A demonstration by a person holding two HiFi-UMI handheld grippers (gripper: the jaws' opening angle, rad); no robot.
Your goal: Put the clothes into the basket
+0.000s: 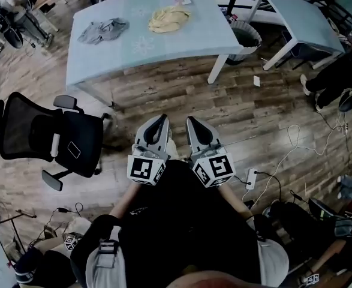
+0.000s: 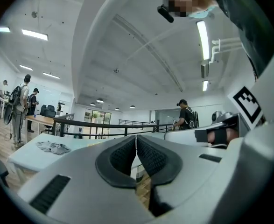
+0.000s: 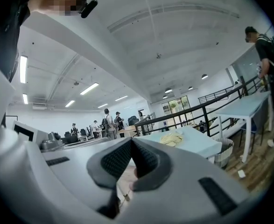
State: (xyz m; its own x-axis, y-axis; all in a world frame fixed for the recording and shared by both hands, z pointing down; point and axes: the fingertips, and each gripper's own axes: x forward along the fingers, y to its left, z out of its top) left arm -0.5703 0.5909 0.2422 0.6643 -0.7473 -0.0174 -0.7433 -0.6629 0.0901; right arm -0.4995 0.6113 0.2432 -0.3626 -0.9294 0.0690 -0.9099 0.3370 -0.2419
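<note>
Head view shows the task not yet begun: both clothes lie on the pale blue desk, and nothing is in any basket. The grey garment sits crumpled close to the desk's left edge, toward the far-left corner. The yellow garment lies by the far edge, right of the middle and well apart from the grey one. A mesh bin stands on the floor under the desk's right end, just beside the leg; I take it to be the basket, though that is a judgement.

The left gripper and the right gripper are held side by side close to the person's body, pointing toward the desk's near edge and well short of it. In the left gripper view its jaws are pressed together on nothing, with the grey garment far ahead to the left. In the right gripper view the jaws likewise meet at the tips and hold nothing, with the yellow garment on the desk ahead, right of the jaws. Everything is left to do: reach the desk, pick up each garment, and carry it to the bin.
</note>
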